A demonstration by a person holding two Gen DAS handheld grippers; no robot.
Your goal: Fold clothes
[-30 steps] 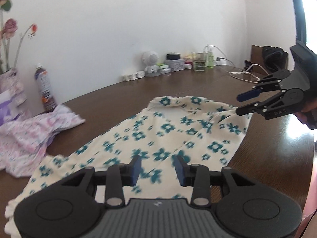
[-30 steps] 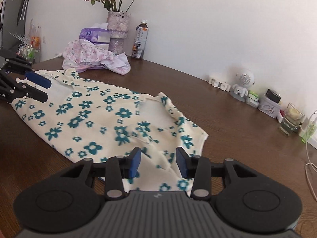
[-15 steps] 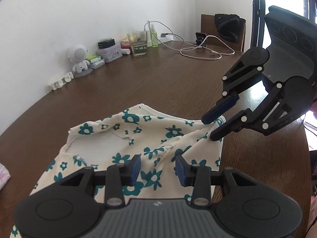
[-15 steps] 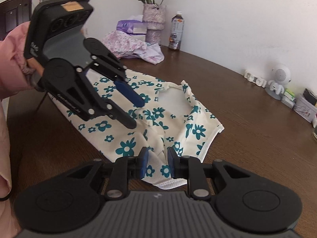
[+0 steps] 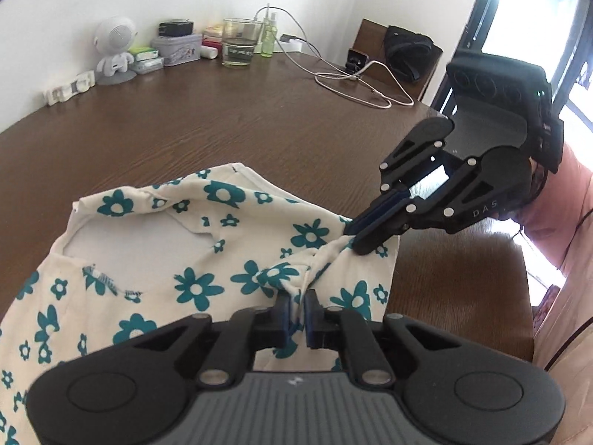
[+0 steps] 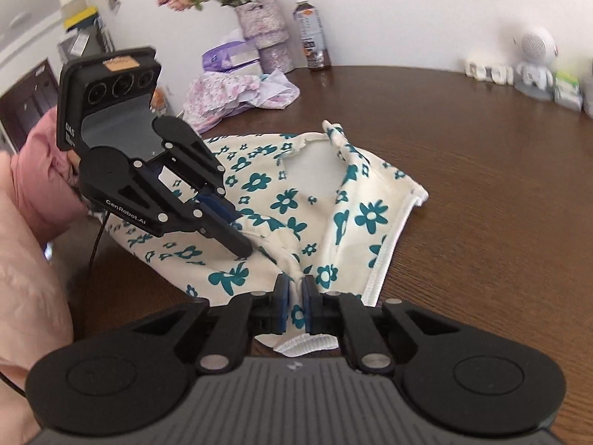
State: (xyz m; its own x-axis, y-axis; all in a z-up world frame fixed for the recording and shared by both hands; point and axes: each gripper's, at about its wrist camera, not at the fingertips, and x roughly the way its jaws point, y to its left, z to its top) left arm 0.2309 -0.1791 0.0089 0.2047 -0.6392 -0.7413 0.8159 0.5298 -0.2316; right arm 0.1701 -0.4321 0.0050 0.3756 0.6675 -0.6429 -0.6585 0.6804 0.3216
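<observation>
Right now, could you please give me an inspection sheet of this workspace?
Surface: brown wooden table, bare at centre.
Job's things: floral garment spread flat, bunched where gripped.
Clutter: pink clothes pile, flower vase, bottle, glass, robot figurine, tin.
Grippers: left claw and right claw both shut on floral garment.
Cables: white cable along the far edge.
Surroundings: white wall, chair, bright window.
</observation>
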